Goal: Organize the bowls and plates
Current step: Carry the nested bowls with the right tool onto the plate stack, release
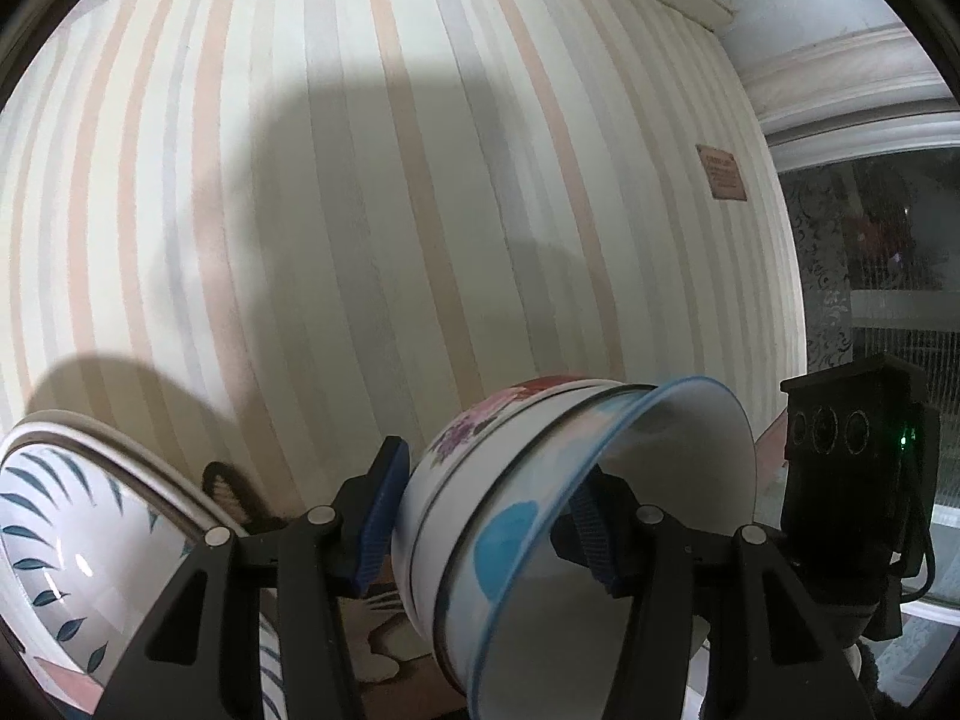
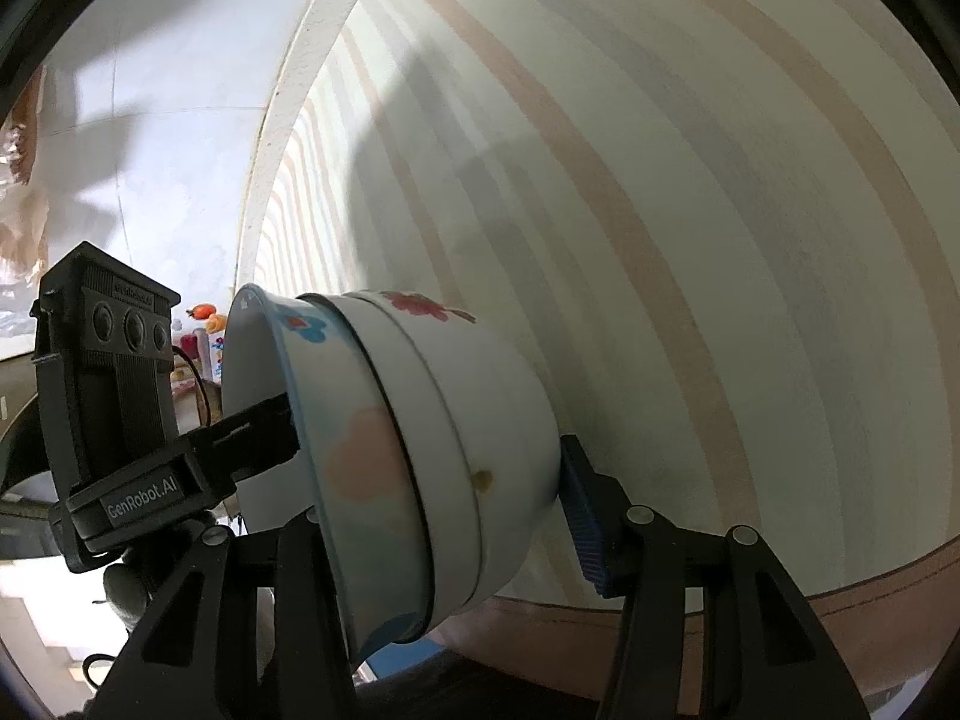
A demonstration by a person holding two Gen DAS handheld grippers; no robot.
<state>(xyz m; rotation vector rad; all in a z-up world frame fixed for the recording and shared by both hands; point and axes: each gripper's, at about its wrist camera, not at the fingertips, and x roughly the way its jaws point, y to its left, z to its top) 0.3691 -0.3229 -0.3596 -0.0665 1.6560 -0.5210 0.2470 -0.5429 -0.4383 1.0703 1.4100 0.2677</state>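
Note:
A nested stack of bowls [image 1: 516,516] is held on its side in the air before a striped wall. The outer bowl has purple and red flowers; the inner bowl [image 1: 660,468] has a blue rim and blue blotches. My left gripper [image 1: 486,516] is shut on the stack, one pad on the flowered base, the other inside the inner bowl. In the right wrist view my right gripper [image 2: 432,504] is shut on the same stack [image 2: 420,450] from the other side. The right gripper body [image 1: 852,480] shows in the left view, the left gripper body [image 2: 114,384] in the right view.
A plate with blue leaf pattern [image 1: 66,546] leans at the lower left of the left wrist view. A patterned mat [image 1: 384,648] lies below. A window [image 1: 888,276] is at the right. Small colourful items [image 2: 201,330] sit far off. A brown band [image 2: 870,600] runs below the wall.

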